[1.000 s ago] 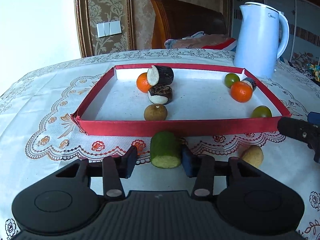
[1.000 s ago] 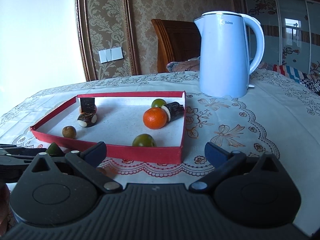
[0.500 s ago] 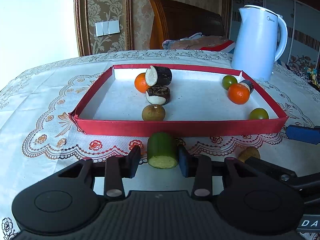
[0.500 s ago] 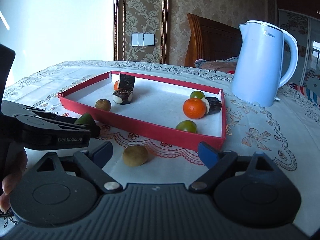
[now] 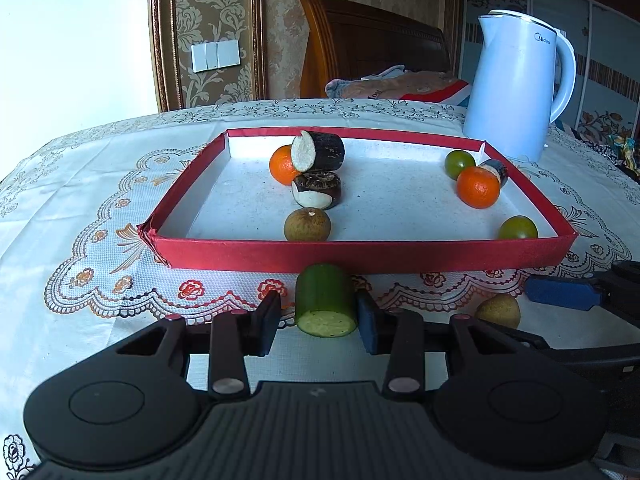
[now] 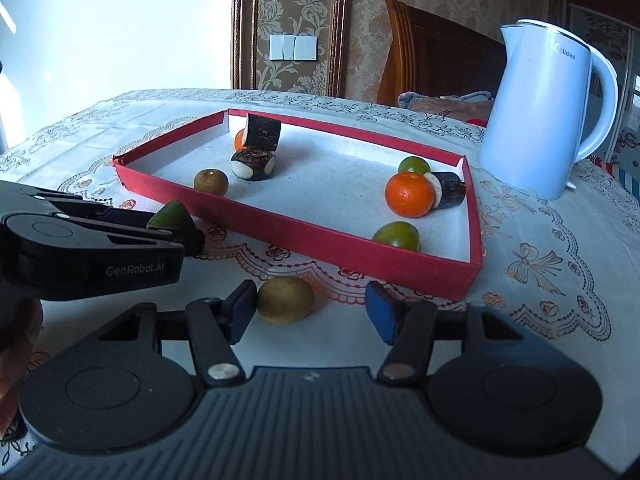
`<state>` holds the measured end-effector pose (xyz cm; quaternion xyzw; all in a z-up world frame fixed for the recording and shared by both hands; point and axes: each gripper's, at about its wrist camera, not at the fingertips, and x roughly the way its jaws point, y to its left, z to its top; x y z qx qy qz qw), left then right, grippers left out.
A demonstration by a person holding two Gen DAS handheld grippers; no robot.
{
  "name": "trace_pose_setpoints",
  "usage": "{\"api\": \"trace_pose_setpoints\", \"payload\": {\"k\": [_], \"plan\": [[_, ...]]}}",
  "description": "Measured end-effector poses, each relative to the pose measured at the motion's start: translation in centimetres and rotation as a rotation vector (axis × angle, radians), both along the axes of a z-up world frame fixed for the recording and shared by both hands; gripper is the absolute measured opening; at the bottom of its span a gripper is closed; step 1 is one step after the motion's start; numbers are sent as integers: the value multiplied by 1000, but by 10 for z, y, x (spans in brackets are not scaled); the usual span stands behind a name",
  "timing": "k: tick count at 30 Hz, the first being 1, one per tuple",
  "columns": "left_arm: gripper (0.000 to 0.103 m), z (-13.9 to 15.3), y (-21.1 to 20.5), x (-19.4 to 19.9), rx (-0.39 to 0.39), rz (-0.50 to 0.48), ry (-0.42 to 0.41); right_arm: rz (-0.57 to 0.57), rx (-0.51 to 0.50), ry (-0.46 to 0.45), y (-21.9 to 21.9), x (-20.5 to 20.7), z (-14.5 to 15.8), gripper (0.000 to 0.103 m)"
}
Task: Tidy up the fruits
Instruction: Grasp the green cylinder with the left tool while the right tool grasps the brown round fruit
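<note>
Green cylinder between the fingers, just before the red tray

Left tool apart, straddling the green piece, its long axis toward the tray, cut end facing back. Right tool apart around a yellowish fruit.

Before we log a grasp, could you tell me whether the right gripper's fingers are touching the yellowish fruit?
Cannot tell: in the right wrist view, the left finger meets the yellowish fruit without visible gap; the other stands clear.

Left wrist view: low over the tablecloth, close, facing square-on the near long wall of the shallow red cardboard tray. Right wrist view: same height, off the tray's right corner, facing diagonally across. Both share the tray.
</note>
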<state>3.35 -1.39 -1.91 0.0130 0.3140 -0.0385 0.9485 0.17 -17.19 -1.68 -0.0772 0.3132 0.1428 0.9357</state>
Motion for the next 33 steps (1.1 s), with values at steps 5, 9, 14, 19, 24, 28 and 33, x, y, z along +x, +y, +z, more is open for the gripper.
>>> {"api": "trace_pose_setpoints", "payload": {"k": [5, 9, 14, 19, 24, 28, 33], "plan": [[40, 0, 0, 0, 1, 0, 0, 12, -1, 8, 2, 1, -1, 46], [40, 0, 0, 0, 1, 0, 0, 32, -9, 3, 5, 0, 0, 33], [39, 0, 1, -1, -7, 3, -1, 44, -22, -5, 8, -1, -1, 29], [39, 1, 2, -1, -13, 5, -2, 29, -12, -10, 5, -1, 0, 29], [30, 3, 2, -5, -18, -1, -16, 9, -4, -18, 2, -2, 1, 29], [30, 3, 1, -5, -14, -2, -17, 0, -1, -29, 0, -3, 2, 29], [30, 3, 2, -6, -14, -1, -21, -5, 7, -39, -1, -4, 3, 29]]}}
